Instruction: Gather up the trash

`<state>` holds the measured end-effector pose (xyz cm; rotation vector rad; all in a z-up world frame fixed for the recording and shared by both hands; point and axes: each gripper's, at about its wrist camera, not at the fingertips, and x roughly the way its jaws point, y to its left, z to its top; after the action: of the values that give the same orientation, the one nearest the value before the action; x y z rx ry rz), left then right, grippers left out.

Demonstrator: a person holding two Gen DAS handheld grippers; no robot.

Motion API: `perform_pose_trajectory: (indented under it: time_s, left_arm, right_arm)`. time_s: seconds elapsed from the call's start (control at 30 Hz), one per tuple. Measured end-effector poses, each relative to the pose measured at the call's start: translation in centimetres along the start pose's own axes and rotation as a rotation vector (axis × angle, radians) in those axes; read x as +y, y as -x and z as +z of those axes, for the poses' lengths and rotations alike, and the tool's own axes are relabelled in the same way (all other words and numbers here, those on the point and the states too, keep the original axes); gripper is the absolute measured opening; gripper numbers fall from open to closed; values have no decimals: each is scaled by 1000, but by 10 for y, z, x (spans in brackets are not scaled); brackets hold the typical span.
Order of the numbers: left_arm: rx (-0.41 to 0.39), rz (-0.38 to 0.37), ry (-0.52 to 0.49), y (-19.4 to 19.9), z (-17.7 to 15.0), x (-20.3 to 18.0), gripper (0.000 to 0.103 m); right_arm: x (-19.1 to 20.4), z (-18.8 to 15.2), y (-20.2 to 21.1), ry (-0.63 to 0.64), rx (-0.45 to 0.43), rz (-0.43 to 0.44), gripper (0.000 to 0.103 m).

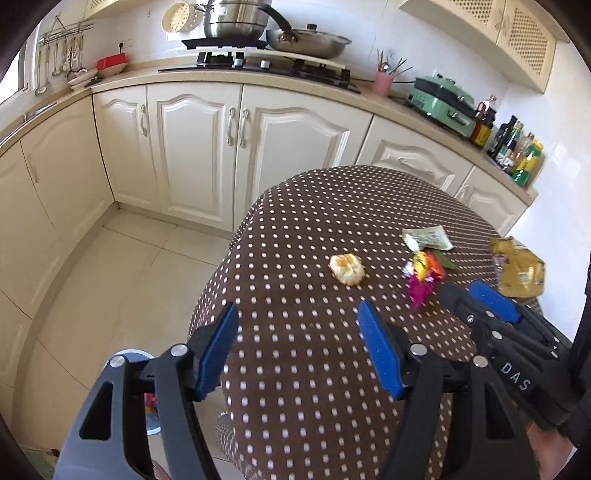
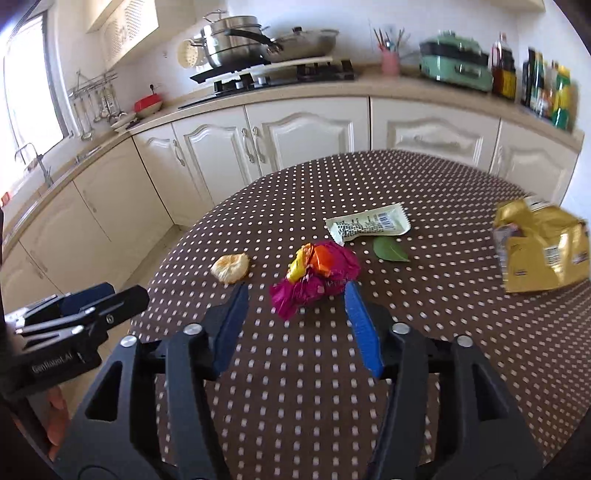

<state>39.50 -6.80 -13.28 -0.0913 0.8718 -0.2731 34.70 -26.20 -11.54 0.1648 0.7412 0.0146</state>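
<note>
Trash lies on a brown dotted tablecloth (image 2: 332,369): a crumpled magenta and orange wrapper (image 2: 314,275), a bread piece (image 2: 229,267), a pale green sachet (image 2: 369,223), a green leaf (image 2: 389,249) and a gold bag (image 2: 543,251). My right gripper (image 2: 295,295) is open, its blue pads either side of the near end of the magenta wrapper. My left gripper (image 1: 299,317) is open and empty above the table's left edge, short of the bread piece (image 1: 347,269). The magenta wrapper (image 1: 424,277) and the right gripper (image 1: 476,295) show at the right there.
Cream kitchen cabinets (image 1: 207,147) and a counter with a stove and pots (image 1: 236,22) stand behind the table. A round bin (image 1: 147,398) stands on the tiled floor left of the table, under my left gripper. Bottles (image 2: 546,88) line the right counter.
</note>
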Motion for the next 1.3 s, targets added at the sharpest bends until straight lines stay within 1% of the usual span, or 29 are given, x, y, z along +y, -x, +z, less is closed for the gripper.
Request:
perform_pose_trajectory:
  time_s: [0.03, 0.13, 0.2, 0.23, 0.27, 0.3, 0.33, 0.37, 0.43, 0.5, 0.57, 0.7, 0.83, 0.9, 0.93, 0.97, 1.0, 1.2, 1.27, 1.3]
  left_arm:
    - [7, 4, 2, -4, 3, 1, 66]
    - [20, 11, 6, -17, 14, 0, 66]
    - [27, 13, -6, -24, 17, -2, 66]
    - [33, 14, -14, -27, 18, -4, 66]
    - [42, 14, -22, -32, 20, -5, 66]
    - [50, 13, -26, -37, 21, -8, 66]
    - [56, 9, -29, -40, 21, -10, 66]
    - [63, 1, -34, -46, 22, -14, 66]
    - [77, -6, -41, -54, 24, -21, 66]
    - [85, -14, -54, -61, 26, -29, 66]
    - [94, -22, -70, -68, 27, -37, 66]
    - [107, -13, -96, -82, 32, -50, 66]
    - [105, 18, -118, -91, 35, -56, 66]
    - [98, 39, -141, -94, 36, -60, 55]
    - [93, 57, -155, -95, 35, -62, 46]
    - [89, 71, -164, -95, 36, -62, 40]
    - [83, 80, -173, -95, 36, -62, 36]
    - [82, 45, -164, -91, 36, -56, 34]
    - [90, 9, -140, -87, 35, -51, 34]
    - [98, -21, -119, -83, 35, -46, 34]
  right_arm:
    - [2, 1, -7, -5, 15, -10, 66]
    - [9, 2, -25, -9, 51, 8, 66]
    - [7, 3, -36, -4, 69, -6, 66]
    - [6, 2, -40, 2, 75, -18, 62]
    - [4, 1, -44, 6, 80, -27, 52]
    - [1, 1, -46, 0, 83, -25, 43]
    - [-4, 1, -46, -16, 85, -11, 43]
    - [-8, 2, -42, -25, 65, -11, 43]
    - [-13, 4, -32, -15, 14, -46, 43]
    - [-20, 5, -23, -42, -20, -41, 43]
    - [-25, 6, -23, -65, -19, -26, 43]
    - [-32, 3, -24, -99, -6, 0, 43]
    - [-31, 3, -22, -103, -8, 8, 43]
    - [-30, 3, -24, -101, -3, 17, 43]
    - [-29, 3, -24, -96, -2, 17, 43]
    - [-29, 3, -25, -95, 0, 19, 43]
    - [-29, 4, -25, -96, 2, 23, 43]
    - [-25, 2, -26, -93, 4, 32, 43]
    - [-23, 3, -24, -89, -2, 38, 43]
    - [-20, 3, -22, -84, -6, 39, 43]
